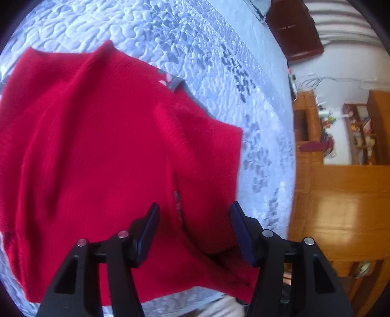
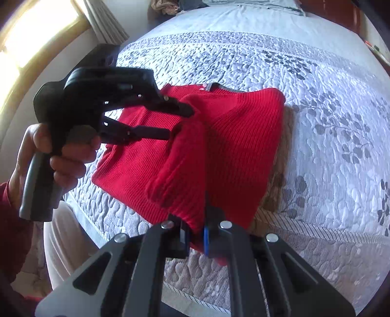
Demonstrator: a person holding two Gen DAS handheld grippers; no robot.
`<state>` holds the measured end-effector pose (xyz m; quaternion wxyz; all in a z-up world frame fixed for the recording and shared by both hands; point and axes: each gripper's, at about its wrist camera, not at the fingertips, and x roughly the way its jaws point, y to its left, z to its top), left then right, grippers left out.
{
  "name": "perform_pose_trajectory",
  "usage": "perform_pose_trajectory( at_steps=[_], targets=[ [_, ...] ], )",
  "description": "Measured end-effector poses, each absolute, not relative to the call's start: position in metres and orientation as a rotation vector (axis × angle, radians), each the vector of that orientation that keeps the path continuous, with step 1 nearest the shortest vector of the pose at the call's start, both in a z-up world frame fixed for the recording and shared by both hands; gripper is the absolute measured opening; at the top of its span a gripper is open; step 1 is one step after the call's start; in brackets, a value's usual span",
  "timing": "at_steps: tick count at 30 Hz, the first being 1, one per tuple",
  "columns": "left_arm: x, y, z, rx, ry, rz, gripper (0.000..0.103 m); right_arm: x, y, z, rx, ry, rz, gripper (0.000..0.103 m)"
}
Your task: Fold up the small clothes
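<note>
One red knitted sweater (image 2: 226, 136) lay on a quilted grey-and-white bedspread (image 2: 316, 109), near the edge of the bed closest to the person. Part of it was raised and doubled over toward the middle.

Grippers: two. The right gripper (image 2: 195, 237) had its jaws drawn narrow and pinched a fold of the sweater at the near hem. The left gripper (image 1: 195, 219) stood with jaws wide apart above the red cloth, gripping nothing; in the right wrist view it reached in from the left, over the flat part of the garment, held by a bare hand (image 2: 48, 156).

Handling, by judgement: soft, light, ribbed knit; limp, apt to sag and stretch between holds, not slippery, not fragile. Best taken at edges and corners, hem or shoulder, with a thin pinch of one or two layers. A thick bunched fold was liable to slide out or drag the lower layer along.

Surroundings: a brownish woven item (image 2: 280, 170) lay partly under the sweater's right side; its kind could not be told. Wooden furniture (image 1: 341, 195) stood beyond the bed, with a pillow (image 2: 256, 4) at its head and a curtain (image 2: 104, 22) by a bright window. Nothing lay on top of the sweater; the woven item beneath could catch the fold.
</note>
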<state>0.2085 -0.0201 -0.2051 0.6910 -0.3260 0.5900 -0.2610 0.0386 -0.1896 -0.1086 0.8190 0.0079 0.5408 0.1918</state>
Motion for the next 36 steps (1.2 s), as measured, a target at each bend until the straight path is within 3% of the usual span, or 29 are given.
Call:
perform_pose_trajectory(
  at_steps=[6, 9, 19, 22, 24, 25, 30, 36],
  targets=[
    [0.2, -0.016, -0.191, -0.752, 1.252, -0.579, 0.064, 0.04, -0.196, -0.109, 0.06, 1.164, 0.422, 0.006],
    [0.209, -0.021, -0.201, -0.675, 1.293, -0.516, 0.065, 0.038, -0.193, -0.106, 0.076, 1.148, 0.442, 0.006],
    [0.252, -0.053, -0.231, -0.794, 1.389, -0.572, 0.063, 0.034, -0.217, -0.085, 0.145, 1.096, 0.444, 0.006],
    [0.27, -0.057, -0.246, -0.822, 1.43, -0.552, 0.046, 0.033, -0.219, -0.083, 0.149, 1.088, 0.449, 0.006],
    [0.276, -0.056, -0.251, -0.827, 1.439, -0.545, 0.02, 0.032, -0.22, -0.084, 0.151, 1.087, 0.452, 0.006],
    [0.278, -0.058, -0.251, -0.8, 1.433, -0.549, 0.013, 0.032, -0.221, -0.084, 0.155, 1.088, 0.453, 0.006],
    [0.279, -0.059, -0.238, -0.75, 1.37, -0.592, 0.012, 0.033, -0.215, -0.087, 0.172, 1.093, 0.472, 0.006],
    [0.282, -0.044, -0.186, -0.653, 1.242, -0.685, 0.012, 0.034, -0.18, -0.074, 0.153, 1.073, 0.531, 0.006]
  ],
)
